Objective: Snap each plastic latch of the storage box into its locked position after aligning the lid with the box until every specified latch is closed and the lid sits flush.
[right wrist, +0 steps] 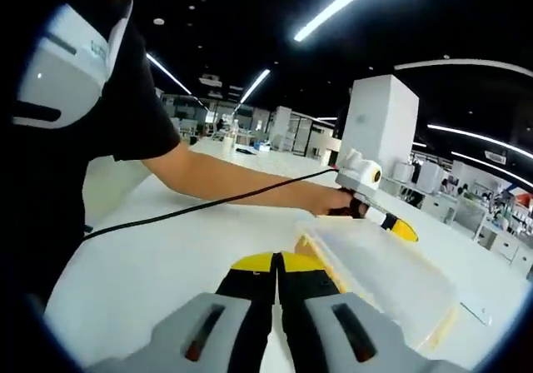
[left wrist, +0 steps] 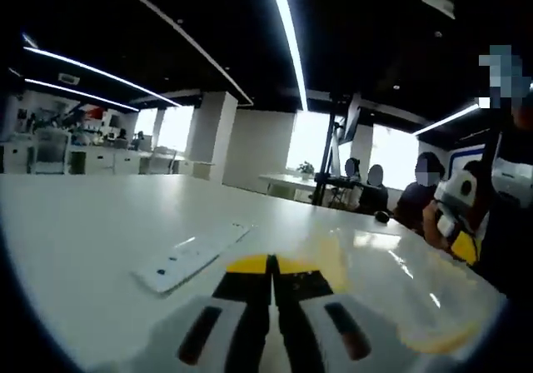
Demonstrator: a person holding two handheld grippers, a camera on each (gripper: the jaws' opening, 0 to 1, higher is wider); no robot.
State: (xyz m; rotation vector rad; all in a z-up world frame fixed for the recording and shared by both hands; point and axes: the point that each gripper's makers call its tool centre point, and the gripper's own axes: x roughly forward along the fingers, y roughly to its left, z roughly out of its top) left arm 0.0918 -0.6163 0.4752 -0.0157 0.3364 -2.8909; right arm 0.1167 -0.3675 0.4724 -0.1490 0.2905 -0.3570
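A broad white table (right wrist: 166, 248) runs across the lower half of both views in an open-plan office lit by long ceiling strips. On it lies the clear plastic storage box with yellow edging (right wrist: 383, 277), its translucent lid (right wrist: 375, 265) on top; whether the lid sits fully flush, or any latch is locked, cannot be told. In the right gripper view the box stretches from centre frame toward the lower right, just beyond and to the right of the right gripper (right wrist: 276, 265), whose black jaws with yellow tips are pressed together with nothing between them. Whether those tips touch the box's near corner cannot be told. At the far end of the box, right of centre, the left gripper (right wrist: 398, 227) reaches in, a person's hand (right wrist: 333, 198) around its handle and a black cable (right wrist: 208, 206) trailing back to the left. In the left gripper view the box (left wrist: 391, 281) appears at lower right as a glossy clear surface with a yellow rim, beside the left gripper (left wrist: 272, 265), whose jaws are likewise closed and empty. A flat white strip (left wrist: 187, 256) lies on the table (left wrist: 100, 223) left of those jaws. Seated people occupy the right background.
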